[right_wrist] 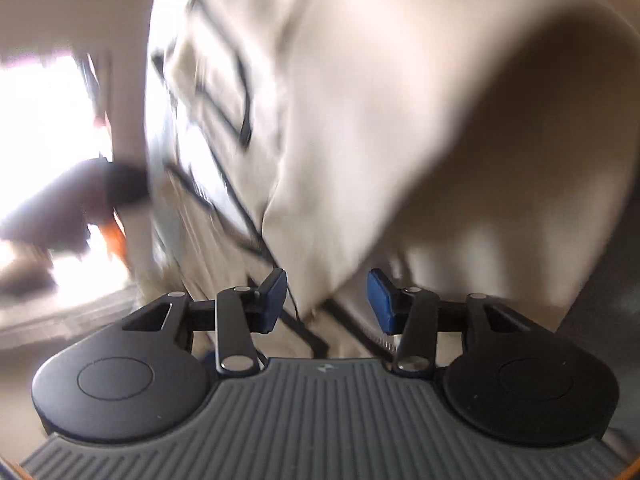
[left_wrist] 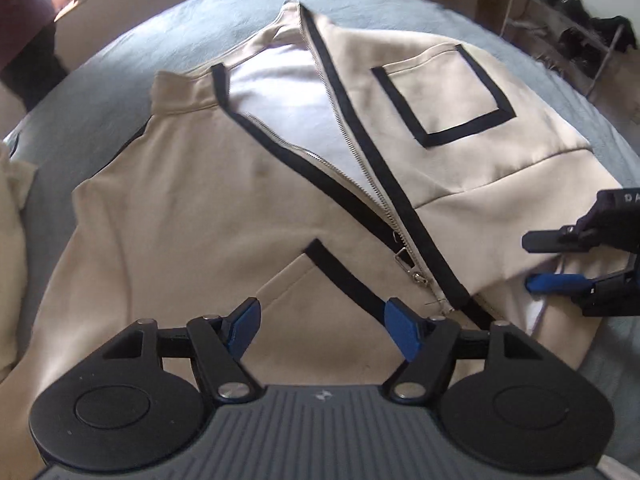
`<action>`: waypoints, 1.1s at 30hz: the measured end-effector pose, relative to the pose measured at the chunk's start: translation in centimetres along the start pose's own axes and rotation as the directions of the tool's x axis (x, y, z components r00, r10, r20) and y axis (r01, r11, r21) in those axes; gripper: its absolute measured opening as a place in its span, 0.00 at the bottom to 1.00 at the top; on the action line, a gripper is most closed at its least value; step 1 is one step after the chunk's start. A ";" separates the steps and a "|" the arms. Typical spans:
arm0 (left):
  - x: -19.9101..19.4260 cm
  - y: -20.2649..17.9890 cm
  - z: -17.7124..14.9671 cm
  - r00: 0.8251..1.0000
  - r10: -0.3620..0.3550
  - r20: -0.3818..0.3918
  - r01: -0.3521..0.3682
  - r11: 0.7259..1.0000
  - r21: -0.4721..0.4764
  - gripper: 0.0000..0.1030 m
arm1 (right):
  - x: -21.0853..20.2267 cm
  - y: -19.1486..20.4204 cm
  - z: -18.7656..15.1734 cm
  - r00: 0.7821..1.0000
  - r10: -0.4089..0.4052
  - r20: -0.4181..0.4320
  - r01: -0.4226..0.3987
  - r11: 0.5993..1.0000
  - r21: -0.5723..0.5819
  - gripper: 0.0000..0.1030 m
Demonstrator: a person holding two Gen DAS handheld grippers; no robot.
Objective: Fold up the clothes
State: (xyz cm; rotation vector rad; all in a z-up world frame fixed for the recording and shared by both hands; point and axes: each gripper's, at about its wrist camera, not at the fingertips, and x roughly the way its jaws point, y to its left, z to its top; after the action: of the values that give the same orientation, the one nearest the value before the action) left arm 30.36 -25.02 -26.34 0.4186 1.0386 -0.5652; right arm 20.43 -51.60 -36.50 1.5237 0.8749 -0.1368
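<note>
On the grey bed [left_wrist: 120,92], a beige zip jacket [left_wrist: 180,208] is being laid out flat, zipper [left_wrist: 372,184] partly undone. Near its hem, the left gripper [left_wrist: 322,318] is being held with jaws apart, nothing between them. At the jacket's right edge, the right gripper [left_wrist: 536,260] is being held with jaws apart, pads clear of the cloth.

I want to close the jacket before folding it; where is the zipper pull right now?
In the left wrist view the zipper pull sits low on the jacket, just beyond the left hand-held gripper, right of the pocket trim.
</note>
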 end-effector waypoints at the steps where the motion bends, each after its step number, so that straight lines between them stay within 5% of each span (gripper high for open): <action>1: 0.3 0.1 -0.7 1.000 -0.013 0.026 0.014 1.000 -0.004 0.66 | 0.0 -0.8 -0.4 0.999 0.038 0.023 -0.038 0.999 0.008 0.42; 4: 0.9 0.2 -3.0 0.994 -0.037 0.100 0.039 0.999 -0.018 0.66 | 0.4 -1.9 -1.5 0.990 0.126 0.065 -0.126 0.992 -0.014 0.38; 9: 1.1 -0.6 -5.7 0.985 0.014 0.171 -0.021 0.999 0.036 0.65 | 1.0 -2.2 -2.6 0.960 0.263 0.092 -0.258 0.964 -0.068 0.26; 13: -0.1 -0.4 -7.4 0.977 0.024 0.210 -0.020 1.000 -0.024 0.65 | 2.2 -1.7 -2.8 0.964 0.239 0.114 -0.228 0.968 -0.100 0.21; 20: -2.4 -0.3 -9.6 0.978 0.024 0.209 -0.019 0.999 -0.026 0.65 | 2.8 -2.2 -3.9 0.971 0.140 0.192 -0.154 0.986 0.063 0.18; 25: -1.5 -0.4 -10.8 0.977 0.017 0.215 -0.014 1.000 -0.017 0.65 | 2.2 -2.8 -3.4 0.906 0.251 0.340 -0.311 0.941 0.135 0.20; 30: -0.9 -0.2 -11.6 0.972 -0.004 0.234 0.019 0.998 -0.066 0.65 | 4.3 -1.3 -4.1 0.933 0.244 0.265 -0.284 0.951 0.123 0.20; 33: -0.9 -0.2 -11.9 0.971 -0.011 0.238 0.030 0.997 -0.074 0.65 | 5.4 0.4 -3.3 0.927 0.267 0.262 -0.296 0.952 0.076 0.20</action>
State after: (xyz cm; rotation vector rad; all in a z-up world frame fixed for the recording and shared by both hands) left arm 21.76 -18.18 -30.90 0.2646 0.8328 -0.5767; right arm 23.12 -46.26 -38.68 1.6807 0.4473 -0.1657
